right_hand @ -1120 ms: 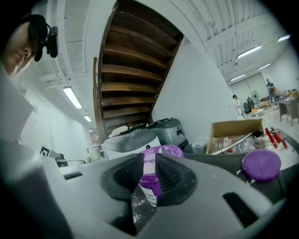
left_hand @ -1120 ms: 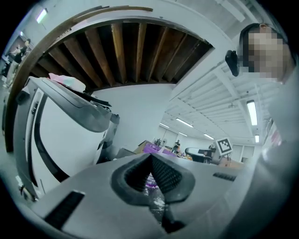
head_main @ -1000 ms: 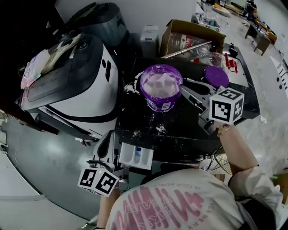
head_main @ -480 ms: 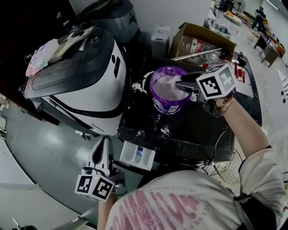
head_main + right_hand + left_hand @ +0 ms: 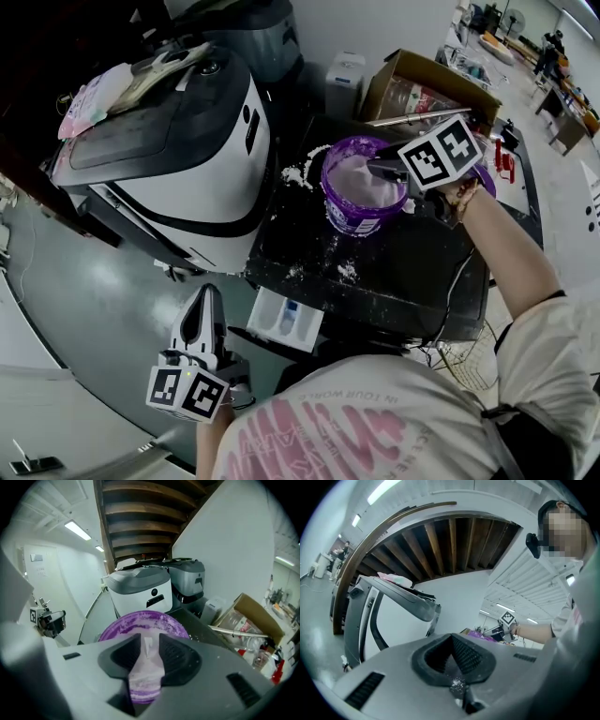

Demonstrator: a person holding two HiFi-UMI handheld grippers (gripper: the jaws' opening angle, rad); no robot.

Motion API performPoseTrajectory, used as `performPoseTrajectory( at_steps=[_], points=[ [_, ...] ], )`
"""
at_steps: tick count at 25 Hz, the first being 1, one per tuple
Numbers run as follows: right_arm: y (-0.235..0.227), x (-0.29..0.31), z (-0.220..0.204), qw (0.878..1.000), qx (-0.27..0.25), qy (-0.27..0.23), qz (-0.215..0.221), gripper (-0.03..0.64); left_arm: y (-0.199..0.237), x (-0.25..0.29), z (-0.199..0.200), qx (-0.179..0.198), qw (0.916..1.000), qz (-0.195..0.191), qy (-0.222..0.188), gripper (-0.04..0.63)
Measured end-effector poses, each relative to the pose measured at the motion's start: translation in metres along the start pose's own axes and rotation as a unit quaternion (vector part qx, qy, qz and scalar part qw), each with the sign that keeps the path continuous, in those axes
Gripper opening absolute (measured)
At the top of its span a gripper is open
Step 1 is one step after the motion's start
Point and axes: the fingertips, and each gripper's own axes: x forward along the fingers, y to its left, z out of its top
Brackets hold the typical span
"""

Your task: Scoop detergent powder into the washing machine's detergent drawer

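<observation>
Detergent powder point(image 5: 364, 178), white, fills the round purple plastic tub point(image 5: 349, 221) at the far side of the black machine top point(image 5: 412, 272). The right gripper point(image 5: 378, 170) hangs over it, pointing down into the tub. Its jaws have just been closing but stand apart, w/ a thin white upright piece point(image 5: 147, 649), probably the scoop handle, between the pads and not pressed. If they close off-centre, the handle can tilt or slip out.

The white detergent drawer point(image 5: 281, 323) is pulled out at the near left edge, well apart from the tub. So a full scoop must cross the top, and any shake will spill it, esp. as powder patches point(image 5: 345, 272) lie there already. The left gripper point(image 5: 208, 298), closed and empty, is near the drawer, i.e. nothing steadies the tub, which may slide or tip.
</observation>
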Motion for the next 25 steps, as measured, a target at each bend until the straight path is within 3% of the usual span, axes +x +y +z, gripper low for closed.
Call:
performPoseTrajectory(
  at_steps=[8,11,17,21,25],
  points=[
    [0.005,-0.002,-0.001,1.000,0.014,0.002,0.010,0.064,0.003,0.001,0.002,-0.004,1.0000,-0.006,-0.005,0.000],
    [0.006,-0.005,-0.001,1.000,0.018,-0.001,0.006,0.014,0.003,0.001,0.005,-0.005,0.9999,-0.009,-0.010,0.000],
    [0.008,-0.010,0.001,1.000,0.018,-0.015,-0.006,0.007,0.004,-0.001,0.007,-0.008,0.9997,-0.014,-0.016,0.000],
    [0.002,-0.024,0.012,0.998,-0.038,-0.030,-0.048,0.005,0.005,-0.003,0.007,-0.010,0.9996,-0.017,-0.019,0.000],
    [0.002,-0.030,0.010,0.988,-0.116,0.003,-0.099,0.003,0.005,-0.004,0.009,-0.013,0.9994,-0.022,-0.023,0.000]
  ],
)
